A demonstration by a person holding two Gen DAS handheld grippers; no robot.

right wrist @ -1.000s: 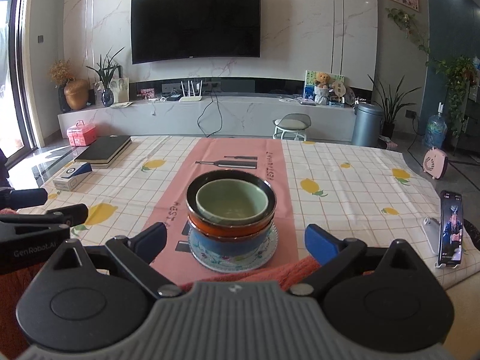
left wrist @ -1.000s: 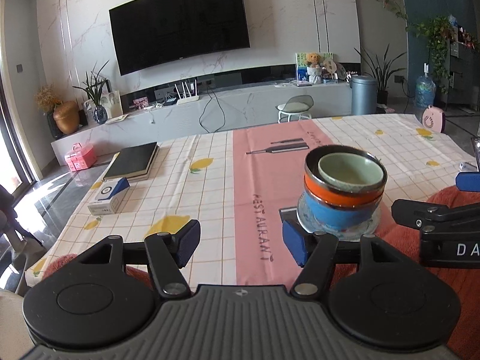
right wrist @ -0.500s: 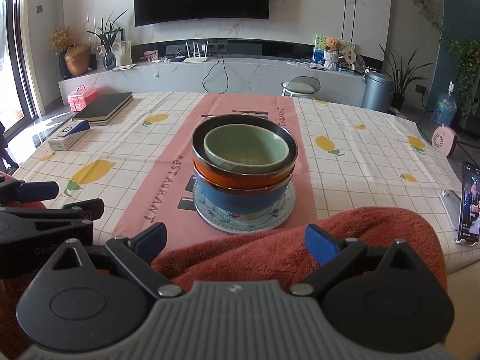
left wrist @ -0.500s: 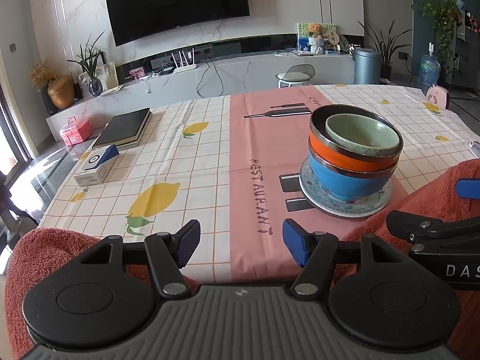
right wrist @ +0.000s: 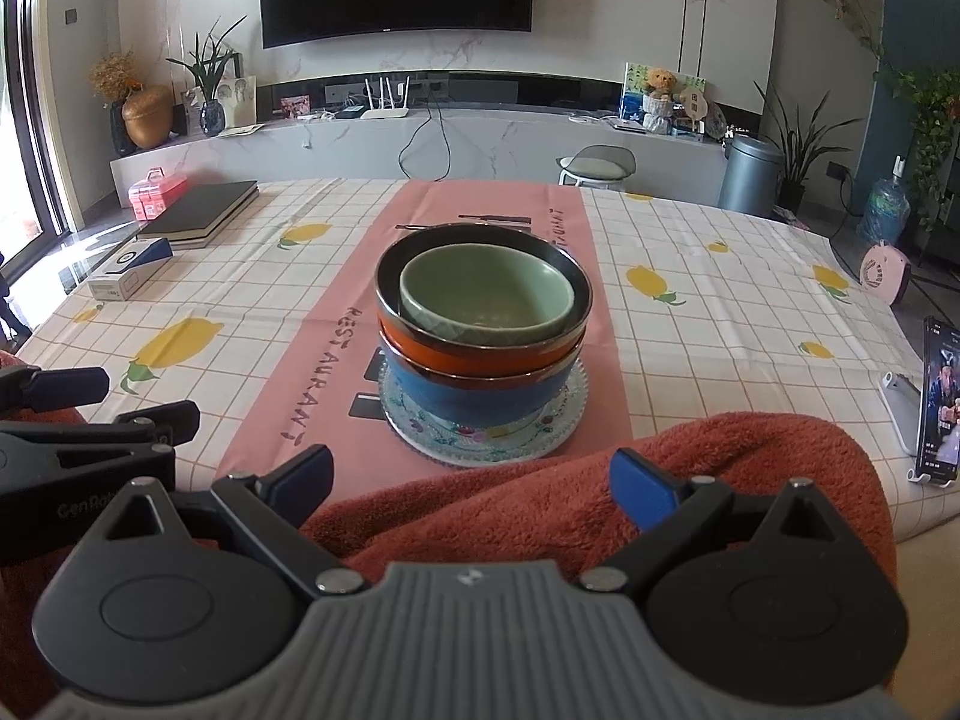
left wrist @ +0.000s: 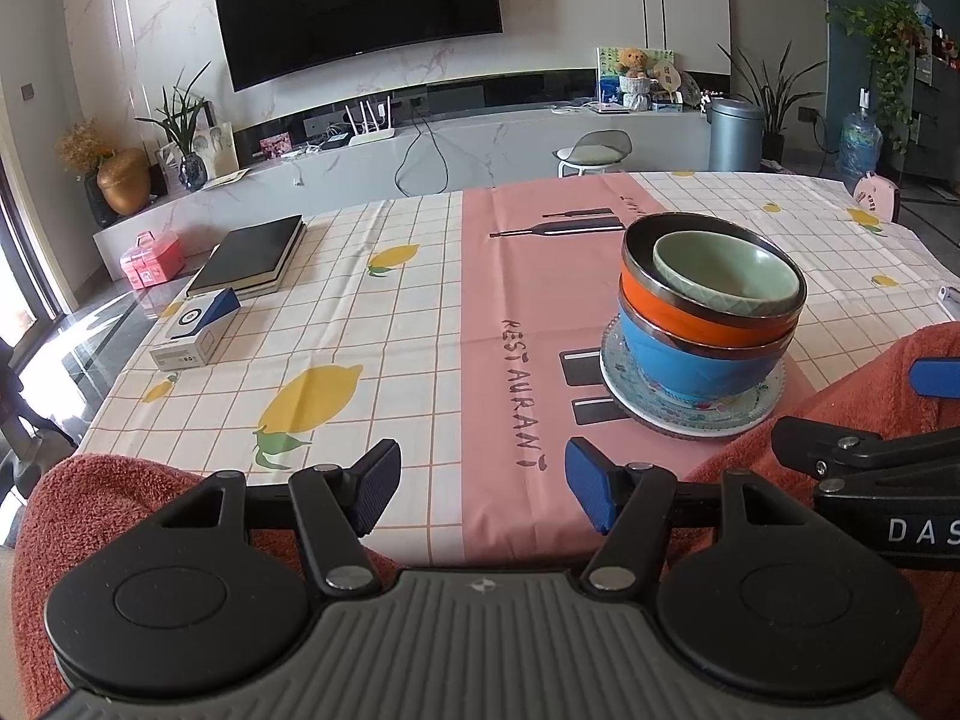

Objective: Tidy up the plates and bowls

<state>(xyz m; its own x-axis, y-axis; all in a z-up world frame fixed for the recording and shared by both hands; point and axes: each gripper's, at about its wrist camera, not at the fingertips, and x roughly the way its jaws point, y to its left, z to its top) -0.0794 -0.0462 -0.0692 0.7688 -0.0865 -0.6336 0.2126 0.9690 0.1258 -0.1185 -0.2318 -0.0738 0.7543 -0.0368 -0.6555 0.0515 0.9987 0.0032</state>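
Note:
On the pink runner stands one stack: a patterned glass plate (right wrist: 480,441) at the bottom, a blue bowl (right wrist: 474,399) on it, an orange bowl (right wrist: 480,351) with a dark inside, and a small pale green bowl (right wrist: 486,291) nested on top. My right gripper (right wrist: 471,483) hangs open just in front of the stack, over a rust-red towel (right wrist: 576,504), nothing between its fingers. In the left wrist view the same stack (left wrist: 708,324) sits ahead and to the right. My left gripper (left wrist: 483,489) is open and empty near the table's front edge.
The table (left wrist: 336,324) wears a checked lemon tablecloth. A black book (left wrist: 252,255) and a small blue-white box (left wrist: 195,330) lie at the far left. A phone on a stand (right wrist: 939,402) sits at the right edge. Beyond the table are a TV wall and a low cabinet.
Both grippers drew back toward the table's front edge and sank slightly, so the red towel now fills the foreground. The stack has not moved. Both jaws stayed open.

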